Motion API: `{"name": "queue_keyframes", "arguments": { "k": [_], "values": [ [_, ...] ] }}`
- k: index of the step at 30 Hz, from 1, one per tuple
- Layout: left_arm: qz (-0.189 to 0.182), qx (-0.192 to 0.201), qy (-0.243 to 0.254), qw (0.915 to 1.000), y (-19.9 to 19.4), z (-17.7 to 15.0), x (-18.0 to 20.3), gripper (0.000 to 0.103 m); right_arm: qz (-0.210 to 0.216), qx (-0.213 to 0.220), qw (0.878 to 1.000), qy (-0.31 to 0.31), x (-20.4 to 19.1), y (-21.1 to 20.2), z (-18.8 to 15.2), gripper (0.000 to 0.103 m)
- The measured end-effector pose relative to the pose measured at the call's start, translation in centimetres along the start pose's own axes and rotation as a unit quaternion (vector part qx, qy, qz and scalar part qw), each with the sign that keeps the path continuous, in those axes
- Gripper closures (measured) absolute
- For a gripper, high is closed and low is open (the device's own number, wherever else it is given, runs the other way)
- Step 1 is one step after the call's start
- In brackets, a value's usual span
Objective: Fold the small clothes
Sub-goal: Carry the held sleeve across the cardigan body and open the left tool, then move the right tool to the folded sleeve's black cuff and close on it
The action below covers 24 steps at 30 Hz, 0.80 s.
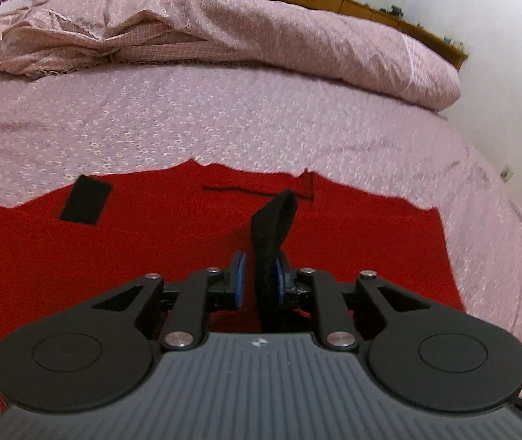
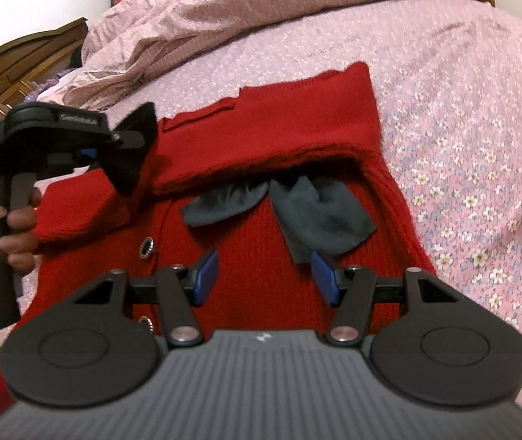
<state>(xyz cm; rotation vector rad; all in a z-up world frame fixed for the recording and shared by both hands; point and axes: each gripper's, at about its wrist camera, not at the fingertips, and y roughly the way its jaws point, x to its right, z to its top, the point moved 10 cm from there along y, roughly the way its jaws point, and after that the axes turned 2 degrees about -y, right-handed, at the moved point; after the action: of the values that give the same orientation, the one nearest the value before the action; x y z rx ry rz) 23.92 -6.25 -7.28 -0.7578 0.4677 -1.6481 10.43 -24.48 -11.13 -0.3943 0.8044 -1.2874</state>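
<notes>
Your left gripper (image 1: pixel 259 275) has its jaws narrowly parted, with a black cloth piece (image 1: pixel 272 227) standing between the blue pads (image 1: pixel 239 278); it lies against the right-hand pad, while a sliver of gap shows beside the other, so you cannot tell whether it is pinched. Ahead of and beneath that gripper the red knitted garment (image 1: pixel 143 256) lies spread on the pink flowered bedsheet (image 1: pixel 224 121), with a black patch (image 1: pixel 85 200) off to its left. Your right gripper (image 2: pixel 266 278) hovers with jaws about half apart and nothing between them. Just ahead of its fingertips a dark grey bow (image 2: pixel 297 212) rests on the red garment, and a folded sleeve (image 2: pixel 279 139) lies beyond that.
</notes>
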Motion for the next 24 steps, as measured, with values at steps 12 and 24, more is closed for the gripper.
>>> {"name": "queue_keyframes", "arguments": {
  "k": [12, 24],
  "values": [
    [0.045, 0.014, 0.082, 0.9955, -5.4, -0.9, -0.3, 0.032, 0.006, 0.001, 1.0, -0.009, -0.6, -0.3, 0.1, 0.045],
    [0.102, -0.019, 0.02, 0.9944, -8.0, -4.4, -7.7, 0.028, 0.005, 0.003, 1.0, -0.019, -1.1, -0.7, 0.1, 0.045]
  ]
}}
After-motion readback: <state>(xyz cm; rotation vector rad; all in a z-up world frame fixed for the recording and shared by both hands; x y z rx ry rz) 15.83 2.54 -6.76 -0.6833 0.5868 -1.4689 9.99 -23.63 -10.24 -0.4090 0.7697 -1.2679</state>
